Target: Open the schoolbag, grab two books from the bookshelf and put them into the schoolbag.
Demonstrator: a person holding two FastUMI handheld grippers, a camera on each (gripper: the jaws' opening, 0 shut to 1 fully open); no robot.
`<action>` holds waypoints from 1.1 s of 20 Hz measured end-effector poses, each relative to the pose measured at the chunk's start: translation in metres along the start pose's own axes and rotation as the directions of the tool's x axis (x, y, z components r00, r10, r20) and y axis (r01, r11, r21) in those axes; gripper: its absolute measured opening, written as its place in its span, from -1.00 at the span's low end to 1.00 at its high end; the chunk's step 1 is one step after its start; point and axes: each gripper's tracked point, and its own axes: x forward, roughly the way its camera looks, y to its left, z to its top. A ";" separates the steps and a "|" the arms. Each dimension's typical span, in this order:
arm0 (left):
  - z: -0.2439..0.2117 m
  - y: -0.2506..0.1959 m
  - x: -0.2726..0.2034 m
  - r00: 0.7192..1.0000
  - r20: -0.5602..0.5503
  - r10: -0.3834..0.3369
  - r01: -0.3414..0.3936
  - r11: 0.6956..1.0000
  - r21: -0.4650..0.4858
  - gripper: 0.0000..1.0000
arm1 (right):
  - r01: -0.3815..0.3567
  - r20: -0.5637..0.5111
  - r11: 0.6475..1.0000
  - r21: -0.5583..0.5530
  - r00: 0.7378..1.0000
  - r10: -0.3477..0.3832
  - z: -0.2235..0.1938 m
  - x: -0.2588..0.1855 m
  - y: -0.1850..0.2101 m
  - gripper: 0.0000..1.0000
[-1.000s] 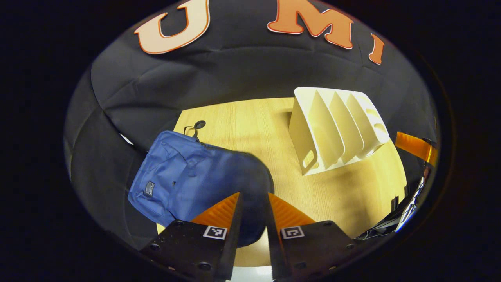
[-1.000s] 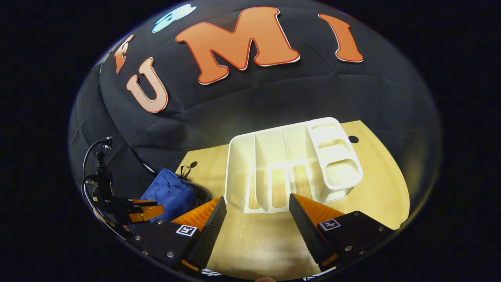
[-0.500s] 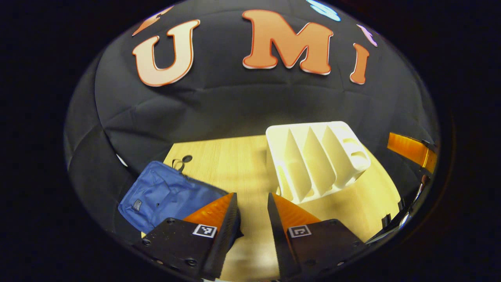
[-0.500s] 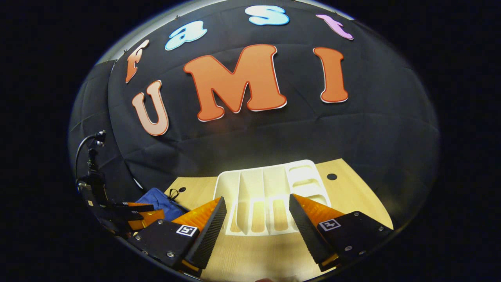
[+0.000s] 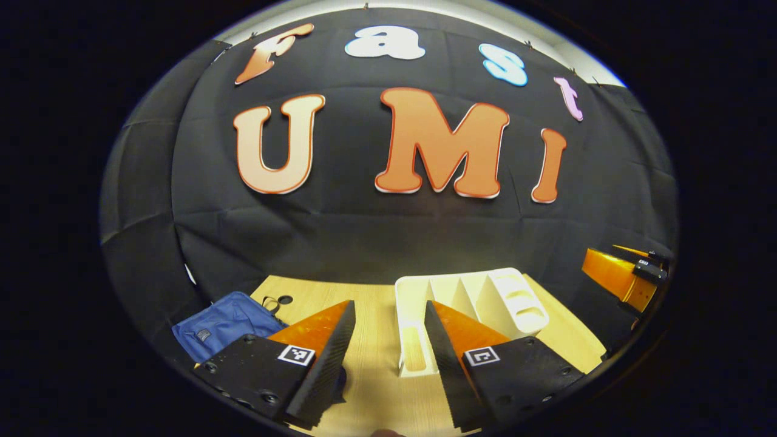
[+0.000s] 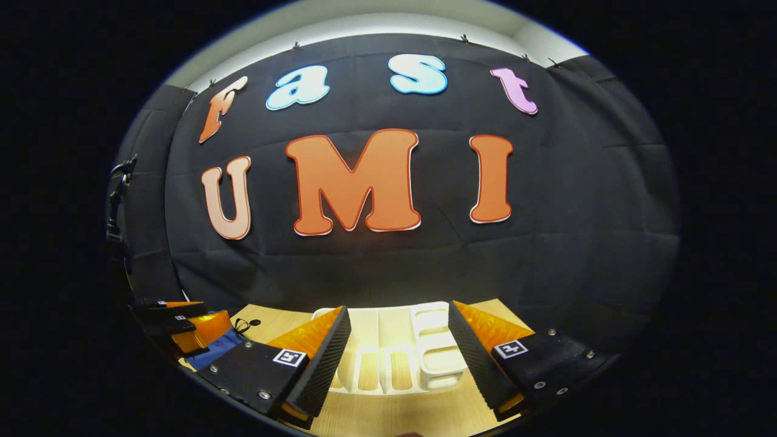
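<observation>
Both grippers have tipped up and pulled back, so bag and shelf now sit low. Left gripper (image 5: 383,340) and right gripper (image 6: 397,340) have their fingers spread, holding nothing. Blue bag (image 5: 218,325) lies on the surface (image 5: 370,303) beside the white shelf (image 5: 479,300), whose slots look bookless, so I'd say it's about done. Bag's opening is cut off though.

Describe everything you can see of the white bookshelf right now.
The bookshelf is a white rack that looks like moulded plastic, with upright dividers forming several slots and one end panel with oval cut-outs. It stands on the wooden table, right of the blue schoolbag in the left gripper view. No books are visible in the slots I can see. Nothing touches it; it shows beyond both grippers' open fingers.
</observation>
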 end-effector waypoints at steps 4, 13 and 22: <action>0.034 -0.007 -0.012 0.993 0.121 -0.006 0.008 1.000 -0.019 0.63 | -0.016 0.024 1.000 -0.015 1.000 0.016 0.008 -0.009 0.004 0.92; 0.073 -0.023 -0.047 0.951 0.308 -0.034 0.048 0.998 -0.037 0.62 | -0.018 0.111 1.000 -0.014 0.994 0.019 0.028 -0.026 0.011 0.92; 0.073 -0.029 -0.055 0.951 0.306 -0.042 0.052 0.998 -0.026 0.60 | -0.010 0.078 1.000 -0.025 0.997 0.012 0.017 -0.026 0.010 0.92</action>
